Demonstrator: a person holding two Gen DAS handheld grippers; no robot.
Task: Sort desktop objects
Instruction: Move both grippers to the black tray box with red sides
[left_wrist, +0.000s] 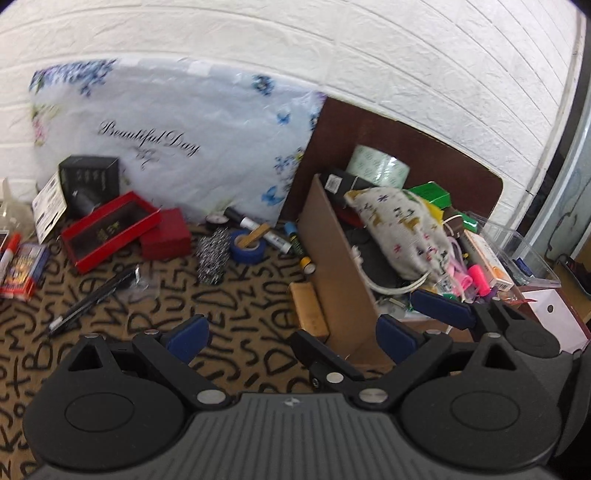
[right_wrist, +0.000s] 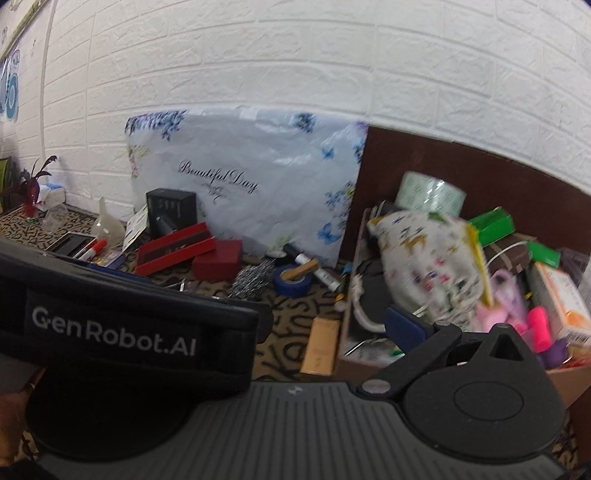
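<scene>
A cardboard box (left_wrist: 332, 258) on the right is piled with a printed cloth pouch (left_wrist: 402, 229), a roll of clear tape (left_wrist: 380, 162), green boxes and pink markers; it also shows in the right wrist view (right_wrist: 351, 332). My left gripper (left_wrist: 291, 336) is open and empty, low over the patterned cloth next to the box's near corner. My right gripper (right_wrist: 332, 328) hangs over the box's front; only its right finger (right_wrist: 406, 328) shows, the left one is hidden behind the left gripper's strap (right_wrist: 122, 332). Loose items lie on the cloth: blue tape roll (left_wrist: 246, 246), red boxes (left_wrist: 110, 229), black pen (left_wrist: 94, 297).
A floral bag (left_wrist: 177, 140) leans on the white brick wall. A brown board (left_wrist: 406, 147) stands behind the box. A black box (left_wrist: 90, 177), markers (left_wrist: 273, 236), a steel scourer (left_wrist: 211, 254), a tan block (left_wrist: 308, 306) and a clear tray (left_wrist: 524, 258) lie around.
</scene>
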